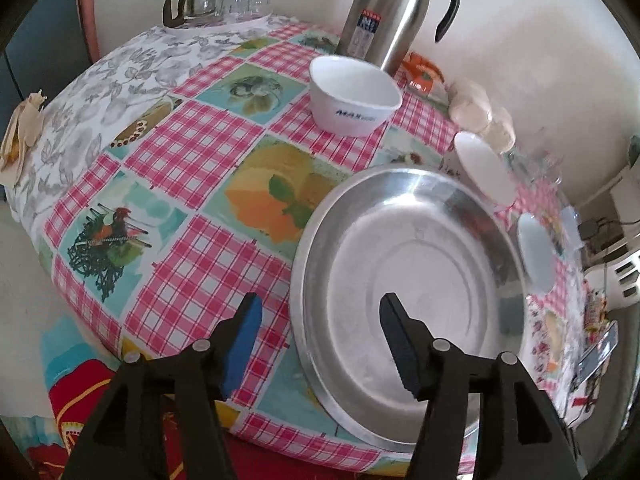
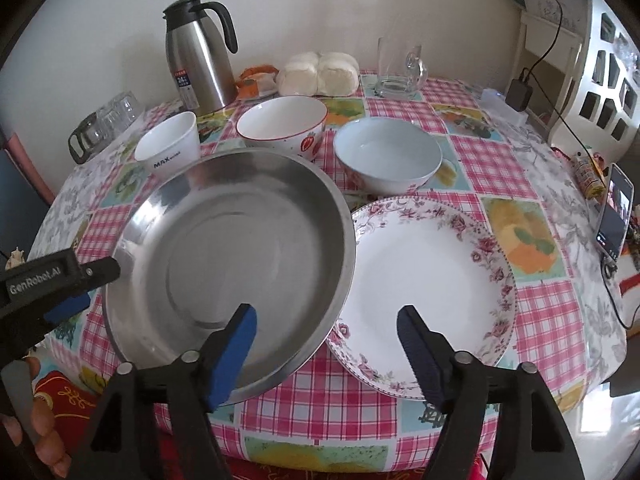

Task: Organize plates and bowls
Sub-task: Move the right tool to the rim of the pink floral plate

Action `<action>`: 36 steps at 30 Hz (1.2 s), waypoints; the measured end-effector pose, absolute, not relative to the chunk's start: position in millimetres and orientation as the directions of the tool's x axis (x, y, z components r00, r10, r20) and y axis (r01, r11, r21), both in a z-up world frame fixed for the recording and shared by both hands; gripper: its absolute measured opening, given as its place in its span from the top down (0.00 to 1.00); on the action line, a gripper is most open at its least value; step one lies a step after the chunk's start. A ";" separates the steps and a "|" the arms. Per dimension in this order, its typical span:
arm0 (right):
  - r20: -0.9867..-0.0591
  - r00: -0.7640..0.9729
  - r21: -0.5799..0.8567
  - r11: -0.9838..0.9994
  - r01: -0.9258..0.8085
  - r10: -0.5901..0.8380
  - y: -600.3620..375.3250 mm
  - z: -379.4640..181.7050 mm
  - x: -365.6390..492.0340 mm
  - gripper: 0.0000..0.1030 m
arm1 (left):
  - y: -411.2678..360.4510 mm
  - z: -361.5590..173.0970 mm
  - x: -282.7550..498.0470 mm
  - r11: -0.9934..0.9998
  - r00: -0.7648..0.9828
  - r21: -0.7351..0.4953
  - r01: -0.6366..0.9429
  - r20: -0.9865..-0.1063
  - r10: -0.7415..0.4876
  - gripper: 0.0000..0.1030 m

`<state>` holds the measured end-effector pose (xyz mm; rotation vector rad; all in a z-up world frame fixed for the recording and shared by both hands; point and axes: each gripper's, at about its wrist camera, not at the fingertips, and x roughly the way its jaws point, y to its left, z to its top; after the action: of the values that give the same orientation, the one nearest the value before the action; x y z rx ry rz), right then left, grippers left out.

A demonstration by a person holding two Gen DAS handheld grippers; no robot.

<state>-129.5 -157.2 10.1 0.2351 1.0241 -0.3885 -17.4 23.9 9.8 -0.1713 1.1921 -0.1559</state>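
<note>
A large steel plate (image 1: pixel 412 288) (image 2: pixel 236 256) lies on the table, its right rim resting over a floral white plate (image 2: pixel 432 288). My left gripper (image 1: pixel 320 316) (image 2: pixel 80 284) is open, its jaws standing either side of the steel plate's left rim, one finger over the plate, the other over the cloth. My right gripper (image 2: pixel 326 326) is open and empty, above where the two plates meet. Behind stand a white MAX bowl (image 1: pixel 354 96) (image 2: pixel 170 142), a strawberry bowl (image 2: pixel 282 126) and a pale blue bowl (image 2: pixel 386 154).
A steel thermos jug (image 2: pixel 198 54) (image 1: pixel 386 12), wrapped buns (image 2: pixel 318 72), a glass mug (image 2: pixel 400 70) and upturned glasses (image 1: pixel 224 0) stand along the back. A phone (image 2: pixel 614 210) with cable lies at the right edge. The table has a checked cloth (image 1: pixel 192 152).
</note>
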 end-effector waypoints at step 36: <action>-0.867 0.436 0.037 0.840 0.541 -0.243 -215.8 12.0 -152.7 0.03 | -49.0 15.5 -45.9 0.952 0.398 -0.117 0.284 -0.889 -0.228 0.07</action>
<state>-152.7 -215.8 12.0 0.3321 1.0093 -0.4985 -45.9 -49.0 15.5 0.0567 1.1157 -0.3247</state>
